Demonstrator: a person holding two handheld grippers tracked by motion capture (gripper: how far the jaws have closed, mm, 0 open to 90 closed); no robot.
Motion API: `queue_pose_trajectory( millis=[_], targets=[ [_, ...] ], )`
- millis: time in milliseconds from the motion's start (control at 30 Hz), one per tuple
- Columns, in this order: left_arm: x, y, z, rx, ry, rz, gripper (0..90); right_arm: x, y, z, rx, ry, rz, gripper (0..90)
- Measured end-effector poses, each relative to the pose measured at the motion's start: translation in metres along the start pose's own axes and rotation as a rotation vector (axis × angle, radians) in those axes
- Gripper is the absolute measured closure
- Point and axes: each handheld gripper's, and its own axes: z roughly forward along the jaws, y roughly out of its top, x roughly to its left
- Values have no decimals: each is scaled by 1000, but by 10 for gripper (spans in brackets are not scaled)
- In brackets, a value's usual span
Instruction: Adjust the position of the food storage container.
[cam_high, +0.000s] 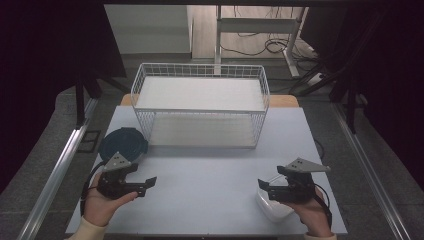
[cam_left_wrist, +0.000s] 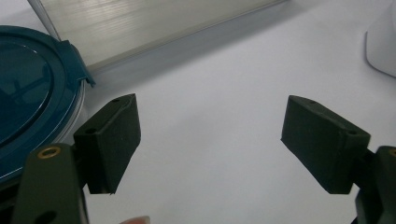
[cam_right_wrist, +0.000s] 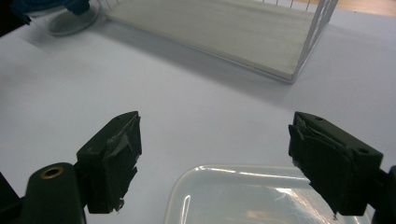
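On the white table (cam_high: 210, 185), the left gripper (cam_high: 145, 184) has its jaws spread beside the blue lid (cam_high: 122, 142), and the right gripper (cam_high: 265, 187), also spread, hovers over the clear container (cam_right_wrist: 261, 196), near the wire basket (cam_high: 200, 105).

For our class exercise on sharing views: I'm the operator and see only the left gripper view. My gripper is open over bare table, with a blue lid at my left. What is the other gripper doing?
Observer: The right gripper is open, above a clear container lying between its jaws.
Operator: Is it touching that container?
Observer: I cannot tell; the jaws stand wide of it.
Operator: What lies beyond the blue lid?
Observer: A white wire basket at the table's far side, with a flat pale board as its floor.
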Motion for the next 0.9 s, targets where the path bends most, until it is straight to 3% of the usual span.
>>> queue_pose_trajectory(
  millis=[200, 467, 900],
  targets=[
    [1, -2, 2, 9, 0, -5, 198, -1, 4, -3, 4, -4, 8, 169],
    [3, -4, 4, 23, 7, -1, 196, 3, 3, 0, 62, -27, -6, 169],
    [0, -1, 4, 37, 13, 11, 204, 5, 3, -1, 75, -22, -8, 169]
  ],
)
